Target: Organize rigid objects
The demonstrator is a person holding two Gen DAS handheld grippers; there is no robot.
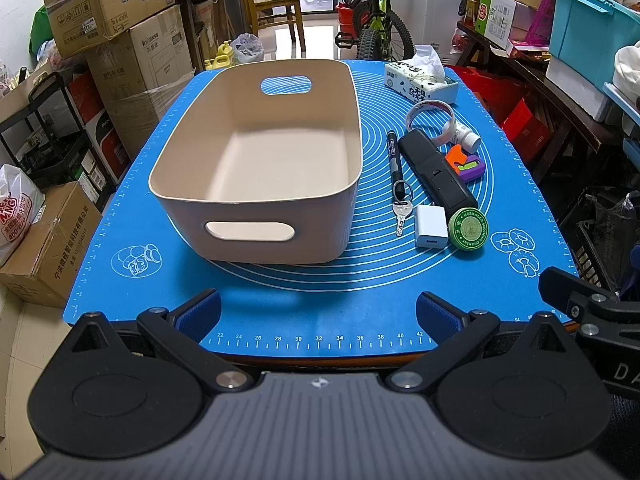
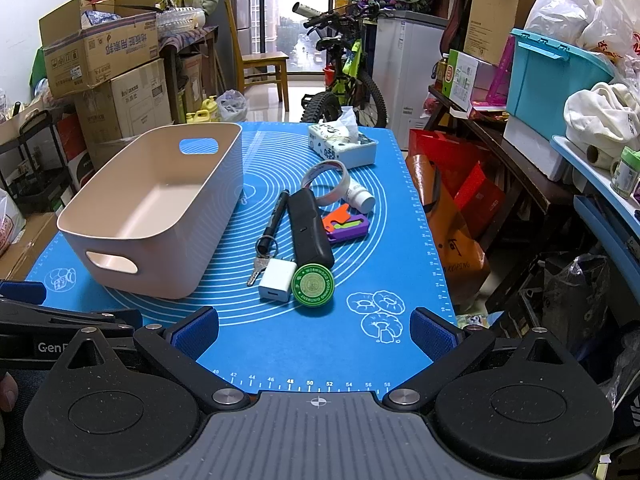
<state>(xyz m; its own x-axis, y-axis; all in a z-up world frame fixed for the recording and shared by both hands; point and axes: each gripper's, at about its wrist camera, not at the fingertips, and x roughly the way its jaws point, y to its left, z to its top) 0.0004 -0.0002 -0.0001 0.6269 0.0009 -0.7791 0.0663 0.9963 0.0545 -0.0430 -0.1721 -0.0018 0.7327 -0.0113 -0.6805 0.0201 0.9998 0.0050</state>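
Cluttered boxes and a bicycle (image 2: 344, 72) ring a tabletop under a blue mat (image 1: 280, 312). On it sits a beige bin (image 1: 256, 160), bare inside, with ribbed walls and cut-out handles. Right of it lie a marker (image 1: 395, 158), keys (image 1: 401, 216), a white charger (image 2: 277, 280), a green tin (image 2: 313, 285), a black case (image 1: 438, 170) and a tape ring (image 1: 430, 120). Left gripper (image 1: 318, 316) and right gripper (image 2: 314, 330) hover at the near edge, fingers spread wide, well short of everything. A white bottle (image 2: 360, 196) is partly hidden behind the ring.
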